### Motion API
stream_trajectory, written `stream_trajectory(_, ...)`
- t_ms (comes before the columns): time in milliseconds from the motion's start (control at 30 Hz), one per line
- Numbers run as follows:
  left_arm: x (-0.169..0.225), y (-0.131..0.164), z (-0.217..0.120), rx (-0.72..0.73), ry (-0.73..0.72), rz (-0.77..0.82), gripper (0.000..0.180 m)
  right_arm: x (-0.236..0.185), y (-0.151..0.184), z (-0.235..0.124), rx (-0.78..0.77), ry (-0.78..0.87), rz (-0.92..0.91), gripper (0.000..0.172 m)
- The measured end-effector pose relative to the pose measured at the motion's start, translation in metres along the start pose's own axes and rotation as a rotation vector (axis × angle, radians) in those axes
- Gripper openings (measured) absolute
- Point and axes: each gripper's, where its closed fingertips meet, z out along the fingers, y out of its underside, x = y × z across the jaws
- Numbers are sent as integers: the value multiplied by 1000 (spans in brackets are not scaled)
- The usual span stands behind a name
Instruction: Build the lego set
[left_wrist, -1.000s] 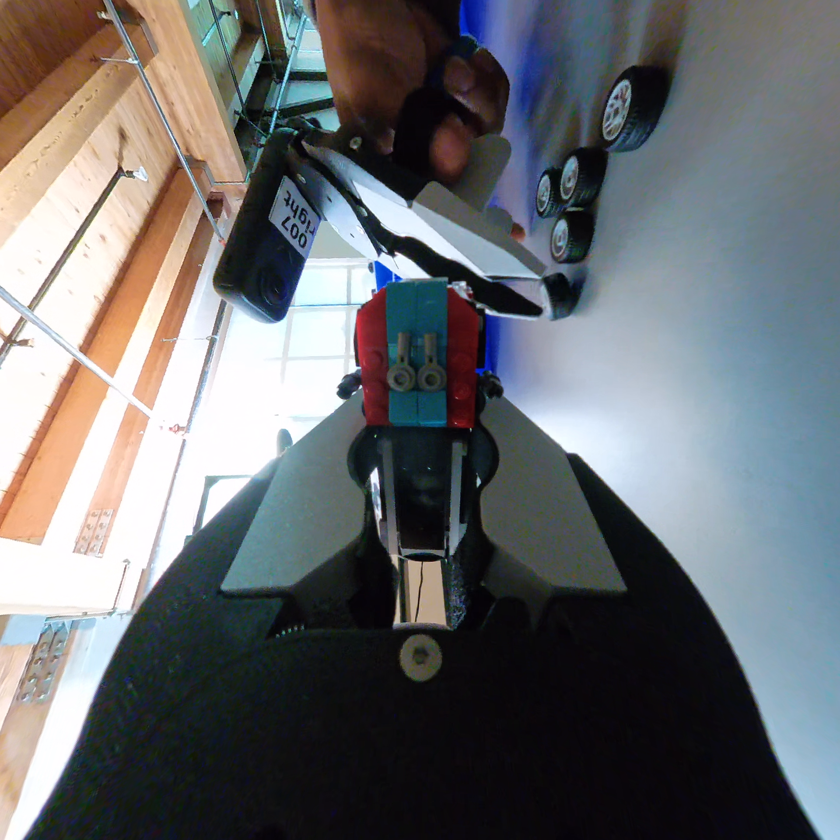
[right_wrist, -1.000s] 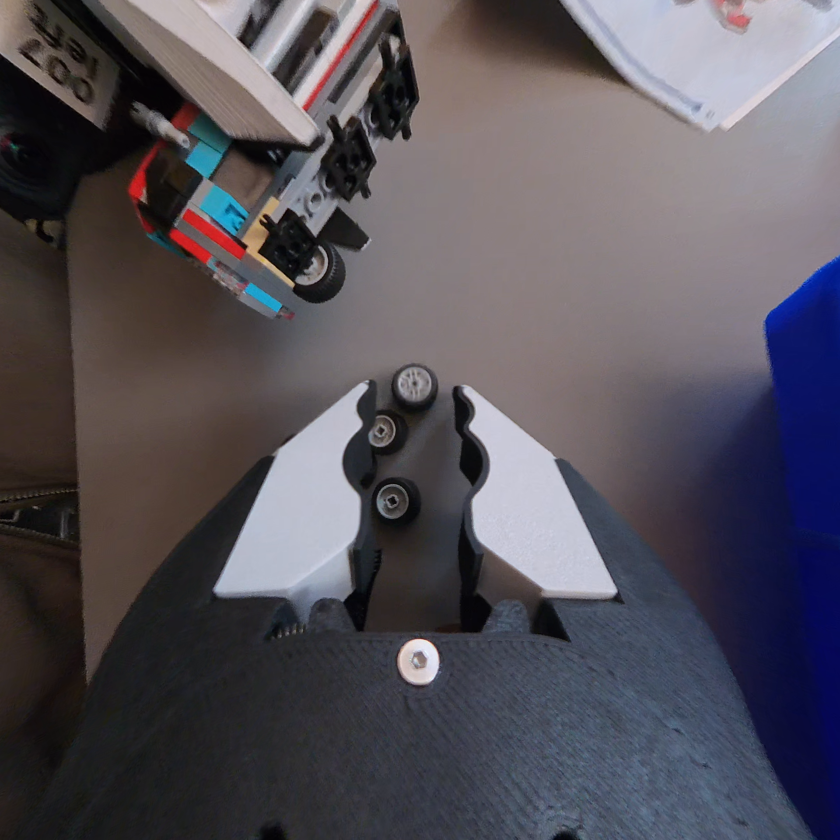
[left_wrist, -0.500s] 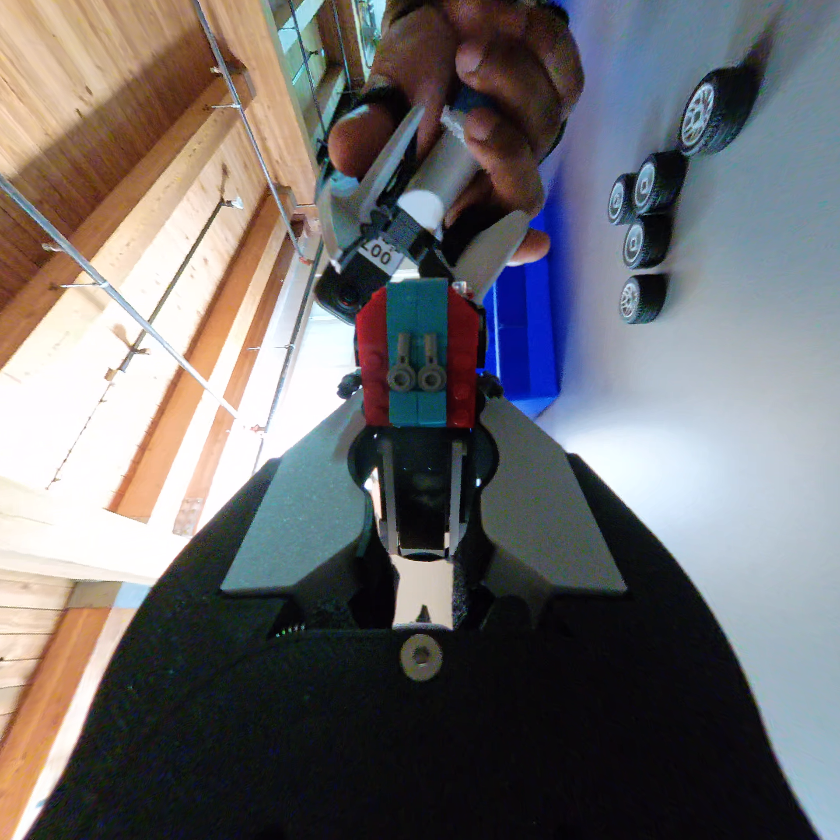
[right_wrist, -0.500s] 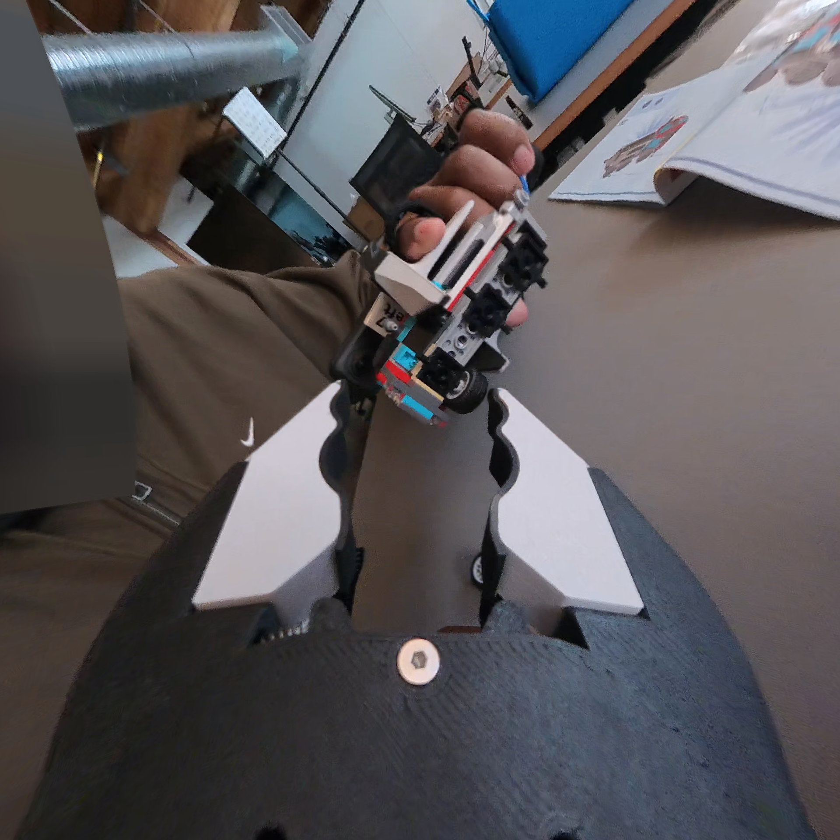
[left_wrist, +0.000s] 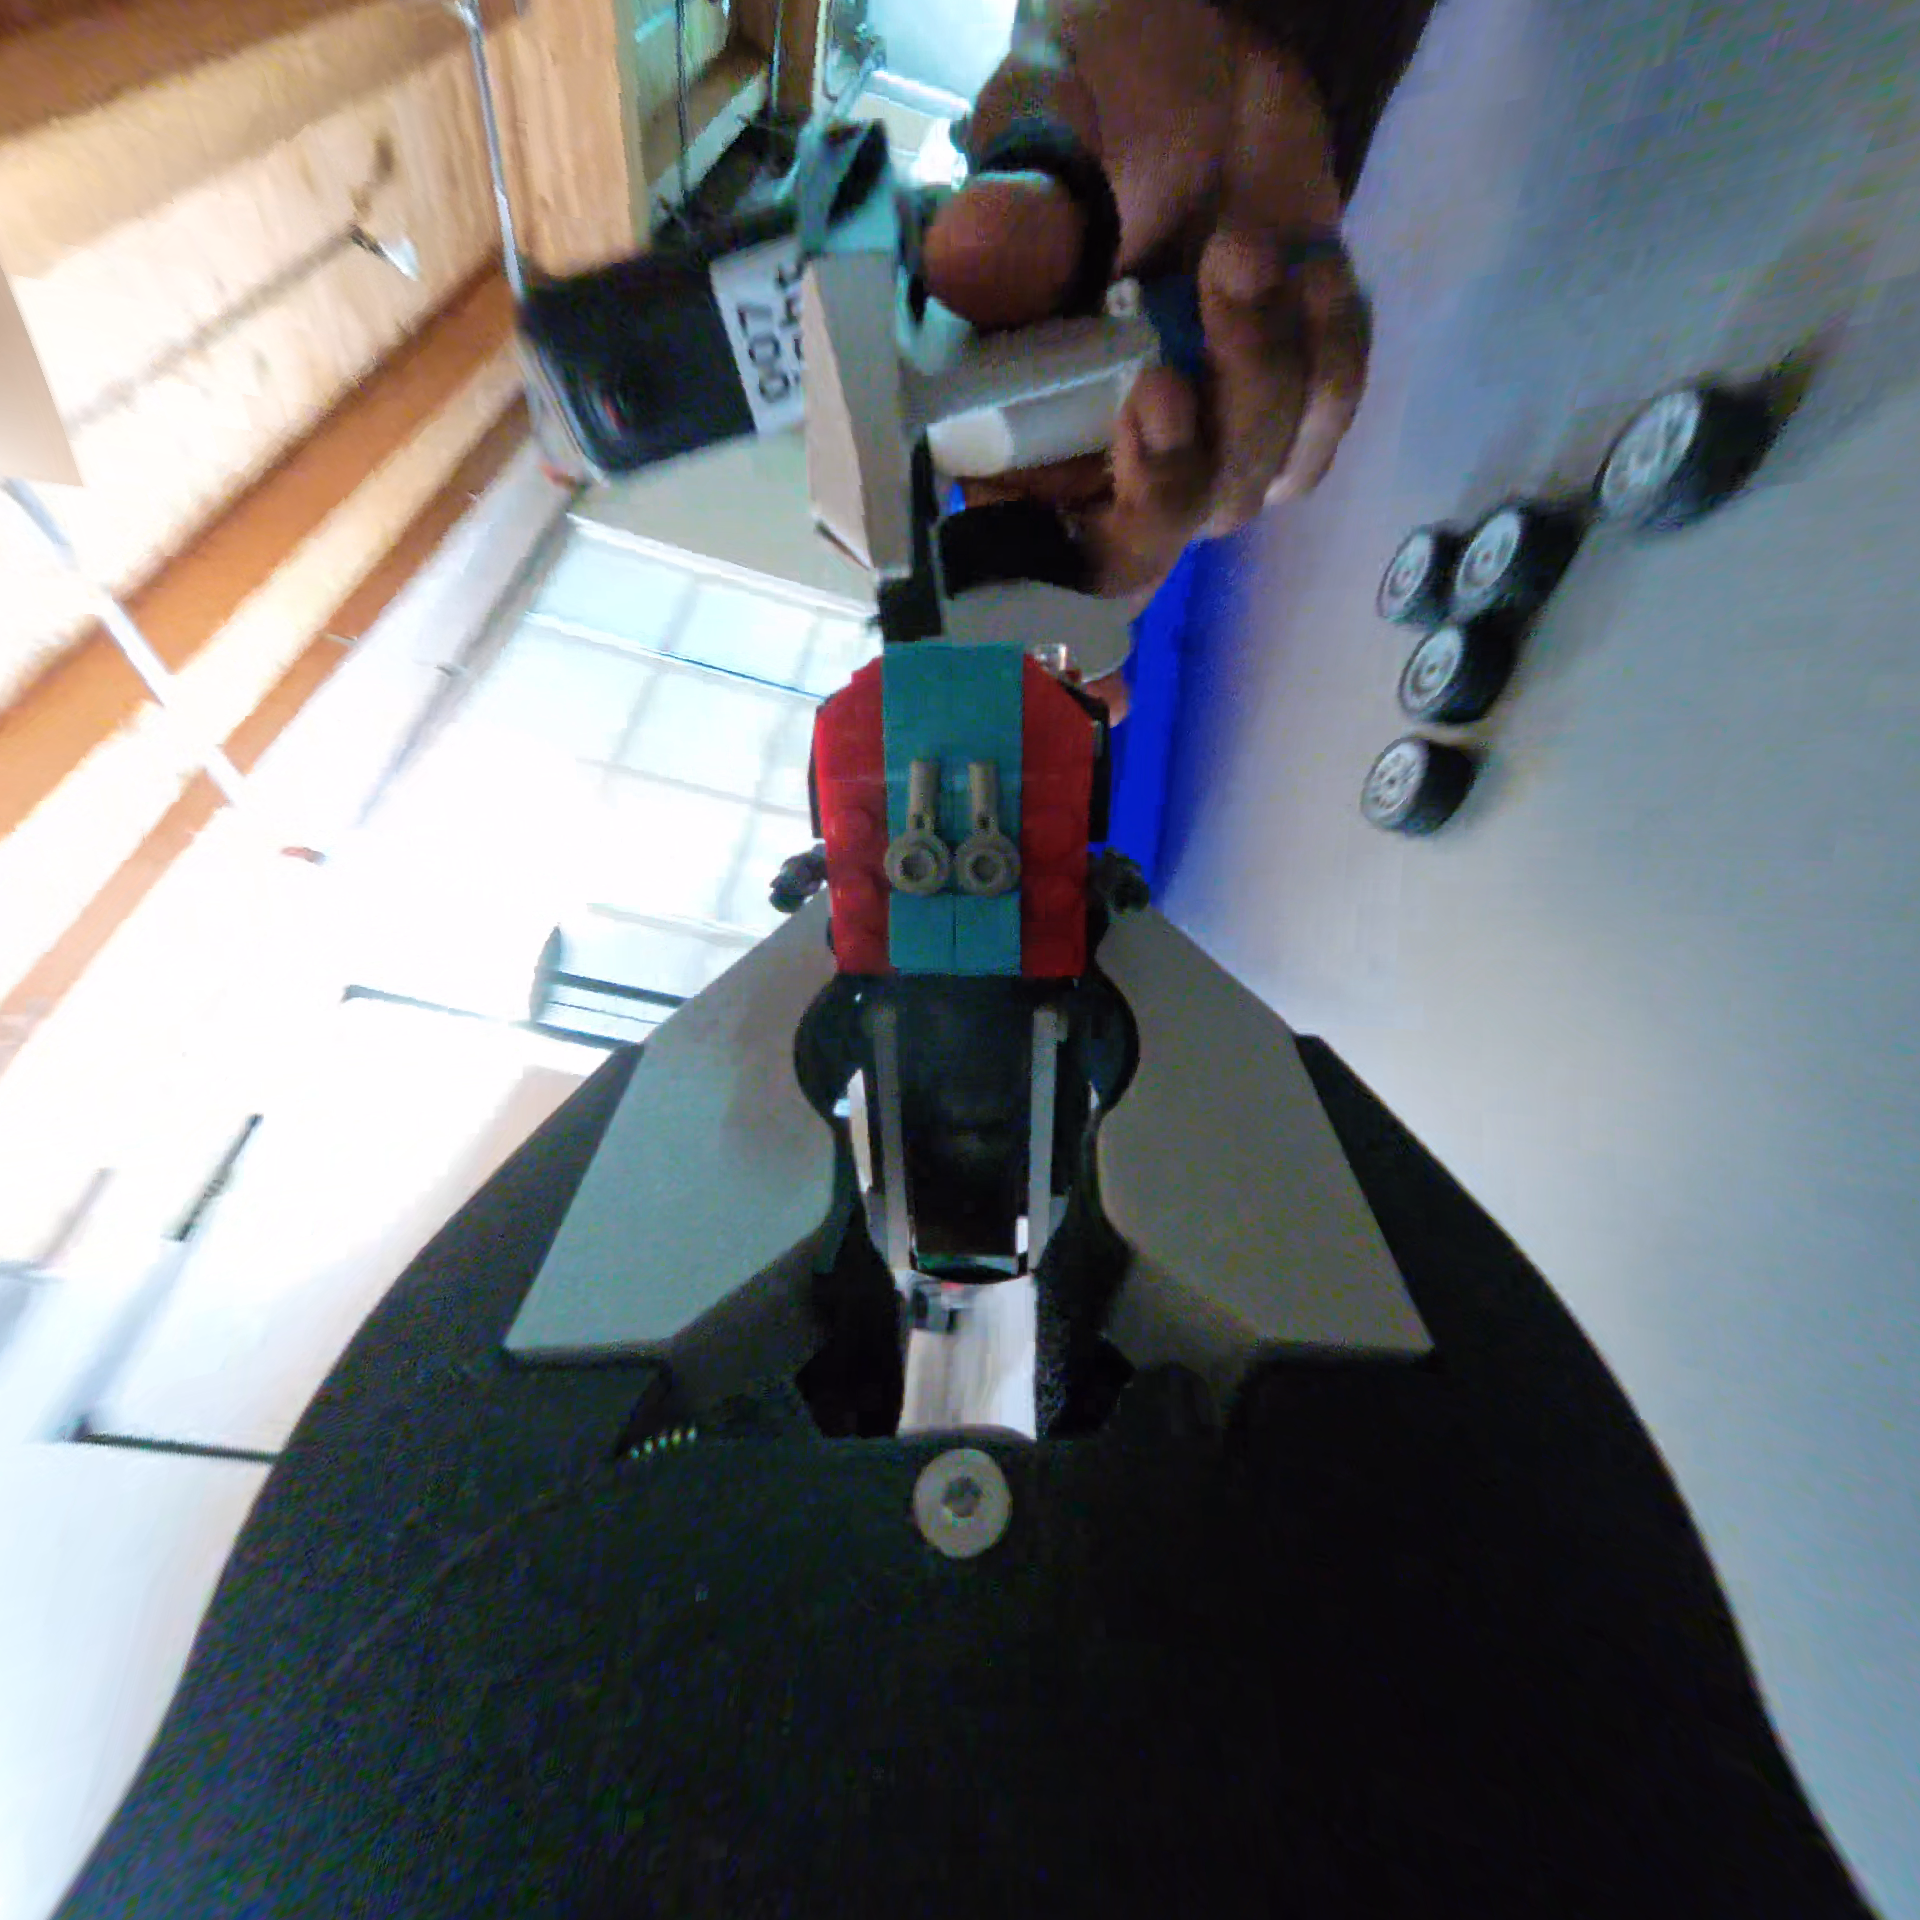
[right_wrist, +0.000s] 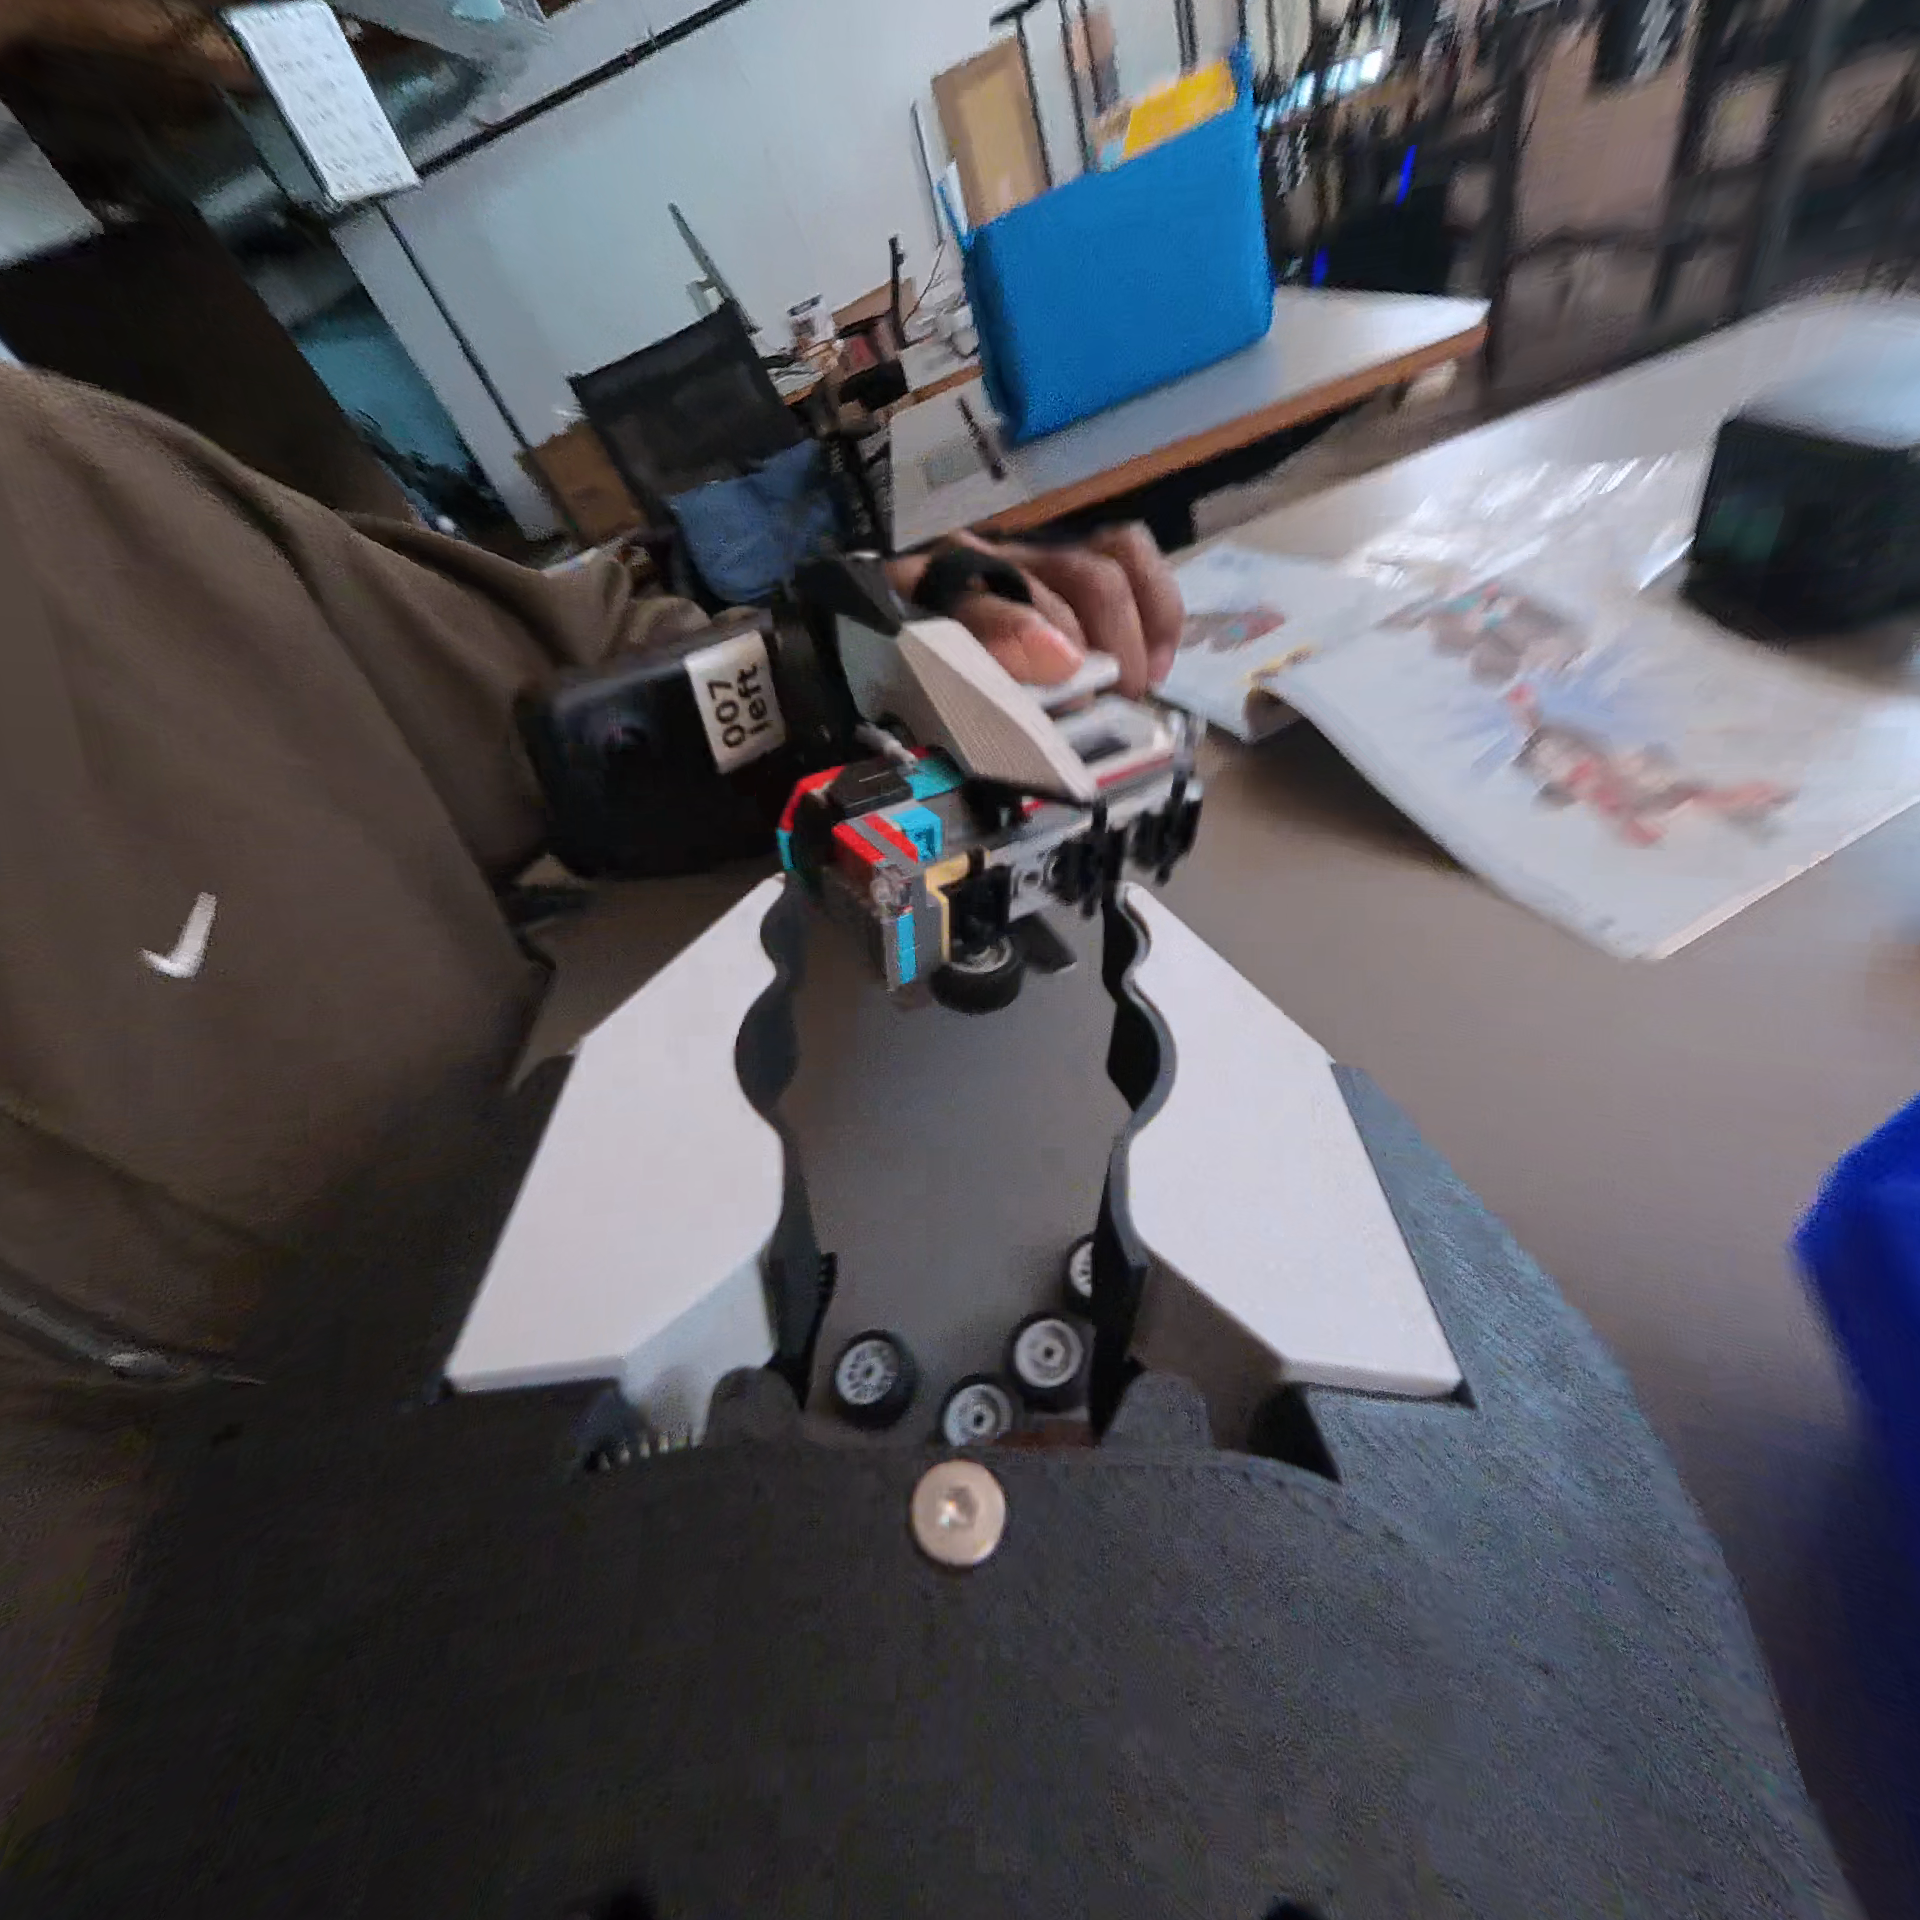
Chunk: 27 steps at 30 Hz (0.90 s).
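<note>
The left hand-held gripper (left_wrist: 961, 935) is clenched on a toy brick car (left_wrist: 954, 821), a red and teal build with 2 small grey fittings on its upper face. The car sits at the centre of the left wrist view, its sides pressed between the grey fingers (left_wrist: 717, 1122), its front pointing toward the top of the frame. In the right wrist view the same car (right_wrist: 935, 862) hangs above the brown bench (right_wrist: 1455, 1039), 1 black wheel fitted at its lower corner.

The right hand-held gripper (right_wrist: 951, 925) is released, its jaws wide apart with only bare bench between them; the car is just beyond its fingertips, not touching them. Low in that frame, between the finger bases, 4 loose wheels (right_wrist: 977, 1382) lie on the bench. In the left wrist view 5 loose wheels (left_wrist: 1444, 675) sit at the right of the frame, with a blue bin (left_wrist: 1158, 727) beside the car.

An open instruction booklet (right_wrist: 1558, 727) lies at the right of the right wrist view, beyond the person's hand (right_wrist: 1060, 613).
</note>
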Motion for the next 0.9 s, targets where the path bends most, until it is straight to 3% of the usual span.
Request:
stream_trajectory(133, -13, -14, 3, 108, 63, -447, 36, 2, -13, -9, 62, 81, -238, 63)
stream_trajectory(200, -24, -28, 1, 238, 115, -726, 37, -2, -22, -14, 121, 76, -283, 62)
stream_trajectory(400, -74, -49, -21, 669, 120, -1186, 37, -14, -39, -27, 269, -126, -44, 61)
stream_trajectory(633, -84, -81, -26, 1027, 338, -1366, 37, -36, -40, -14, 314, -354, 211, 62)
stream_trajectory(800, -83, -97, -20, 1129, 471, -1424, 38, -48, -40, -13, 315, -430, 243, 63)
stream_trajectory(900, -86, -96, -16, 1154, 473, -1456, 38, -46, -42, -17, 322, -440, 262, 63)
